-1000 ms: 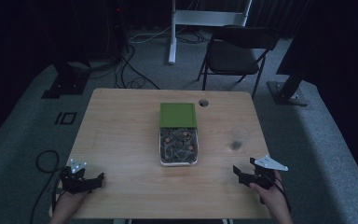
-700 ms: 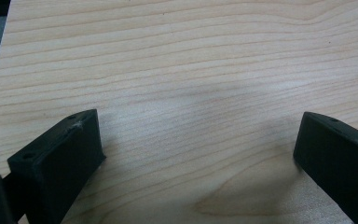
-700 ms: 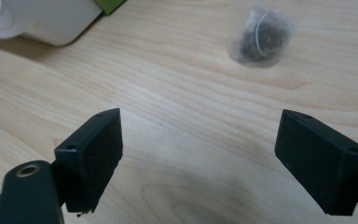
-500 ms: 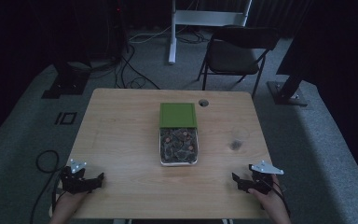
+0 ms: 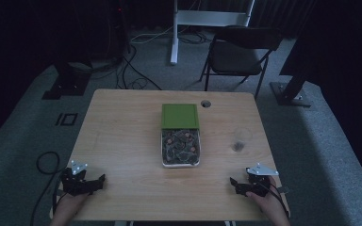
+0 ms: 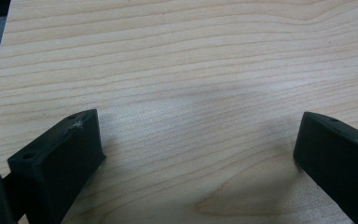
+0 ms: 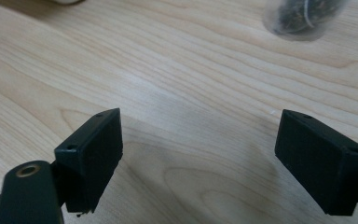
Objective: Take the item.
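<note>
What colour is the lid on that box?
The lid is green, clearest in the high view.

Black grippers (image 5: 99, 180) (image 5: 234, 183) – blocky fingers (image 7: 91, 156), grey plates

Folding chair (image 5: 239, 54) beyond wooden table (image 5: 122, 141); cables (image 5: 132, 70) on carpet.

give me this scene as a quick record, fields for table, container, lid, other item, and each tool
table: light wooden table, round hole near far edge
container: clear box at centre, holding small dark and brownish items, too small to identify
lid: green lid, flat, at the box's far end
other item: small clear cup with dark contents, right of the box
left tool: left tool near corner, jaws wide apart, nothing held
right tool: right tool near corner, jaws wide apart, nothing held
</note>
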